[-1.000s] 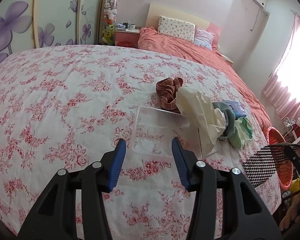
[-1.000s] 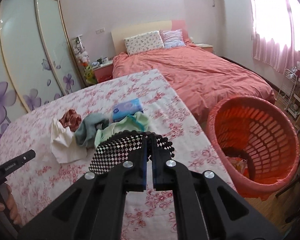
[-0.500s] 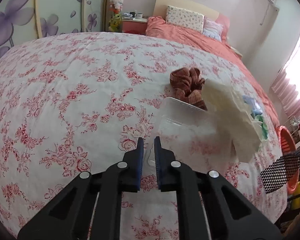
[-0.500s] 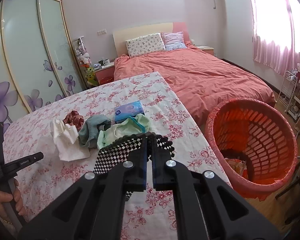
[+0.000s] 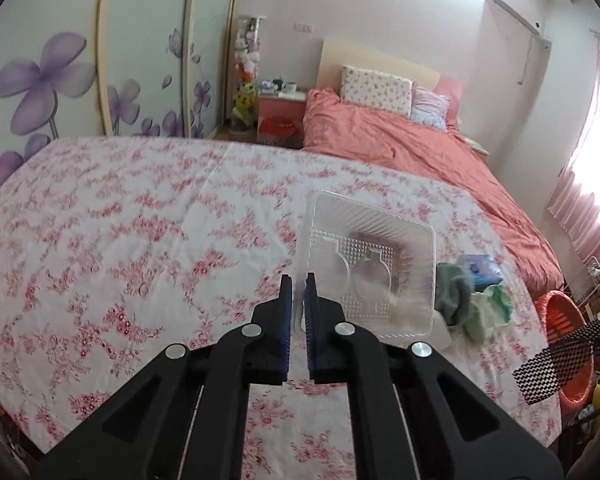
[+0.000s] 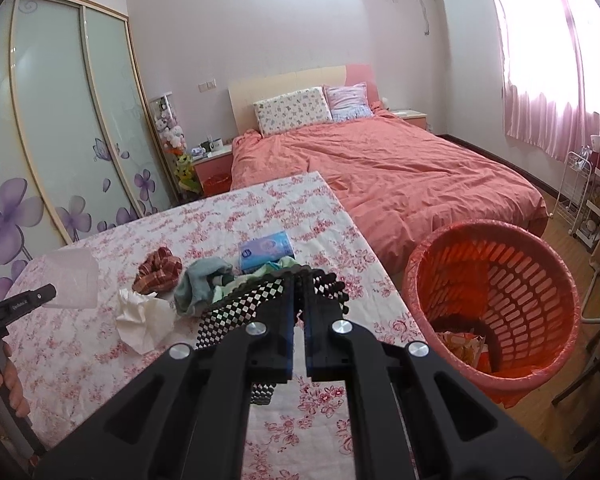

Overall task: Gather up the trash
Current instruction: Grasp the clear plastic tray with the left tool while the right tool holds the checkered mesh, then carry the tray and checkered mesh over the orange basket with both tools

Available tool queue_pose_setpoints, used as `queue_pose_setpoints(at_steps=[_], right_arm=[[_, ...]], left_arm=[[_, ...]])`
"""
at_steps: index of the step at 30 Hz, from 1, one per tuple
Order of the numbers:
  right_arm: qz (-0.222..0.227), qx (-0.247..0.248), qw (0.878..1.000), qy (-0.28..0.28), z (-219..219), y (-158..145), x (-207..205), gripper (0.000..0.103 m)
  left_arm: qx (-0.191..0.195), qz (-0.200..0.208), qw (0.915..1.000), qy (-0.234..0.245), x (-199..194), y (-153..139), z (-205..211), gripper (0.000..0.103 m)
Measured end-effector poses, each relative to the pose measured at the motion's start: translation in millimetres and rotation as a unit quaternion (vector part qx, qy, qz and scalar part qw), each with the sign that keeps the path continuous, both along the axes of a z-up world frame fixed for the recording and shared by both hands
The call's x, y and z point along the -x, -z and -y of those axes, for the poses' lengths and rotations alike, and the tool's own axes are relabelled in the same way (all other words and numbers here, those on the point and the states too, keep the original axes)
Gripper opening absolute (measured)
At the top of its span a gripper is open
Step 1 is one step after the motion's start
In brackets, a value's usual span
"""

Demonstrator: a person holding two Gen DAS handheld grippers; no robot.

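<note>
Presently: clear ribbed plastic tray [image 5: 370, 264], thin, light, flexible, crushable; held aloft over floral-clothed table [image 5: 120, 240], left gripper [image 5: 299, 280] jaws clenched on its rim. Right gripper [image 6: 298, 280] clamps black-and-silver checkered wrapper [image 6: 244, 304].

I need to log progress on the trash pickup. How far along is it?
Done: some wrappers already lie in the red basket. In hand: the left gripper holds a clear plastic tray, the right gripper a black checkered bag. Left: the crumpled tissue on the table.
</note>
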State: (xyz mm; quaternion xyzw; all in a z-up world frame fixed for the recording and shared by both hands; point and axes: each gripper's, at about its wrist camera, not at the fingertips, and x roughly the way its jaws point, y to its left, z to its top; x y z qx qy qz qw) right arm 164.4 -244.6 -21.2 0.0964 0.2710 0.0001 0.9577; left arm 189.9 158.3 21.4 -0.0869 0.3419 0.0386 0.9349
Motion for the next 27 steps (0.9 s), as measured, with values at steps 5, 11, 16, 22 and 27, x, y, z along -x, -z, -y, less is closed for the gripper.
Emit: queue_pose_setpoints(at_steps=[5,11,16,22,27], right_arm=[[0.012,-0.002,1.000,0.006,5.6,-11.3,8.3,0.005],[0.027,-0.001,0.999,0.022,20.8,-22.4,19.4,0.005],[0.036,-0.004,0.998,0.044,41.6,-27.6,26.6,0.005],[0.045,0.002,0.996,0.081,72.7,-31.7,33.7,0.005],[0.050,0.014,0.992,0.112,96.7,-31.5,37.4,0.005]], left_arm=[[0.006,0.011,0.9997,0.022,2.9,-15.1,20.1,0.006],[0.011,0.021,0.9983,0.054,3.2,-23.6,52.4,0.006],[0.025,0.021,0.9958,0.086,1.5,-25.3,85.4,0.006],[0.029,0.021,0.9908,0.131,1.8,-22.7,133.5,0.006],[0.019,0.021,0.9852,0.169,0.1,-18.9,175.6,0.006]])
